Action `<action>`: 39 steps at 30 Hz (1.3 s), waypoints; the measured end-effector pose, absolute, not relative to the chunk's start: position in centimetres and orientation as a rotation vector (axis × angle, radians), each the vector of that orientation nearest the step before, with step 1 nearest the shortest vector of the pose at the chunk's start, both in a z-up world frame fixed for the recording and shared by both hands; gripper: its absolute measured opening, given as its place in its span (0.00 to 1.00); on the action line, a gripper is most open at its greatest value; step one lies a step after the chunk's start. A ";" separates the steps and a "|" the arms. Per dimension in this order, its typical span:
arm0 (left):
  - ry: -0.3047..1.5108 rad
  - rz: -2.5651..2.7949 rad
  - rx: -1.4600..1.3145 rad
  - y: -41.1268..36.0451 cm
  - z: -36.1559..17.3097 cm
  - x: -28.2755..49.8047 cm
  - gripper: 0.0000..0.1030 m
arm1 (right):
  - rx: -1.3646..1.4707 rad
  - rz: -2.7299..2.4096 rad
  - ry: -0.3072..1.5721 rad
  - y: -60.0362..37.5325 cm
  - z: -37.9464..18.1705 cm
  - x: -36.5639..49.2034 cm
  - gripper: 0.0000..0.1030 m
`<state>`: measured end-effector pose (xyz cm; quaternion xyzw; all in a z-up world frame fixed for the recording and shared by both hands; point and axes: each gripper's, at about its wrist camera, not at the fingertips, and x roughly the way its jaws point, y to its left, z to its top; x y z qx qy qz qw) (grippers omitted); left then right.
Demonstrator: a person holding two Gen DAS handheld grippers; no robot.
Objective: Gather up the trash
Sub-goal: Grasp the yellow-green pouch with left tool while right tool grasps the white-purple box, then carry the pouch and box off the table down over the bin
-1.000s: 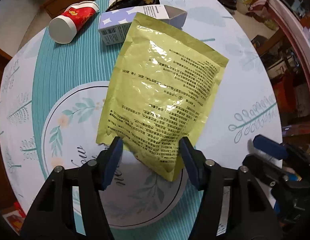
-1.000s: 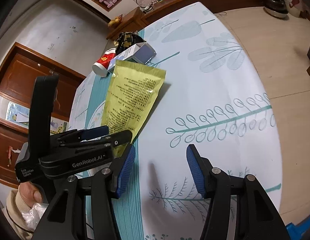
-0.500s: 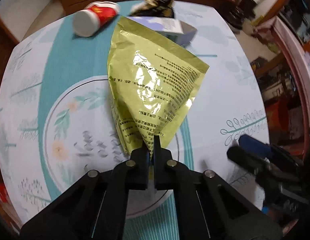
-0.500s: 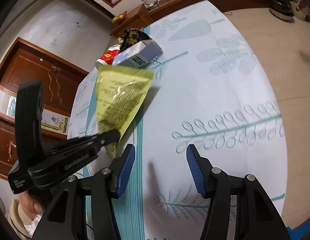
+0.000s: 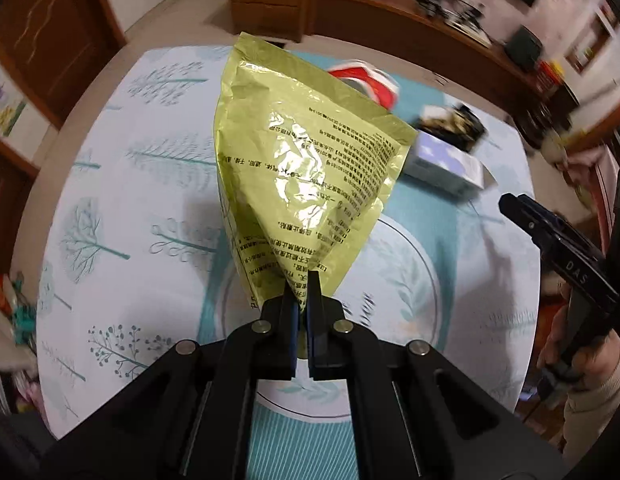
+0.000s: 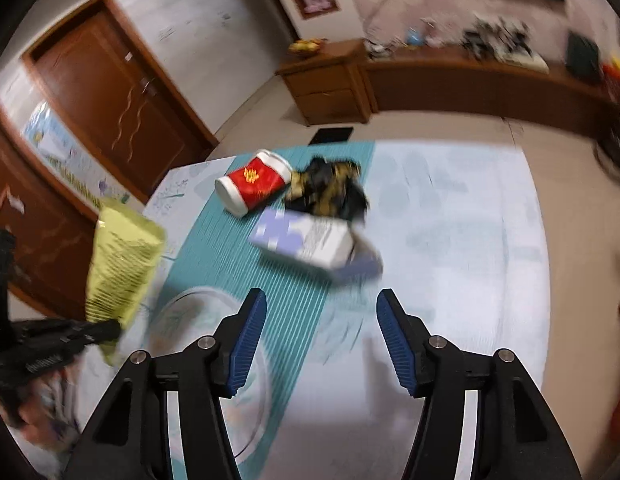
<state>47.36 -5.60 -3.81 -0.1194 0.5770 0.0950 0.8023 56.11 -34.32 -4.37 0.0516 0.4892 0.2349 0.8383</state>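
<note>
Left wrist view: the left gripper (image 5: 303, 280) has its jaws pinched on the bottom corner of the yellow bag (image 5: 306, 168), which stands up off the table (image 5: 158, 184) and fans out toward 12 o'clock. Behind the bag, at 1 o'clock, lie the red cup (image 5: 370, 80), a dark wrapper (image 5: 454, 128) and a white box (image 5: 446, 168). The right gripper's body shows at 3 o'clock.

Right wrist view: the right gripper (image 6: 321, 336) hangs over the table (image 6: 470, 260), jaws spread wide and holding nothing. The box (image 6: 306, 240) lies at 12 o'clock just beyond the fingertips, the cup (image 6: 254, 182) at 11 o'clock, the wrapper (image 6: 330, 190) touching both. The bag (image 6: 120, 264) hangs at 9 o'clock in the left gripper (image 6: 110, 330), clear of the table.
</note>
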 end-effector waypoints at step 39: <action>1.296 0.183 -0.312 -2.1 -3.6 39.0 0.00 | 0.152 0.644 1.101 -28.0 -6.7 49.8 0.34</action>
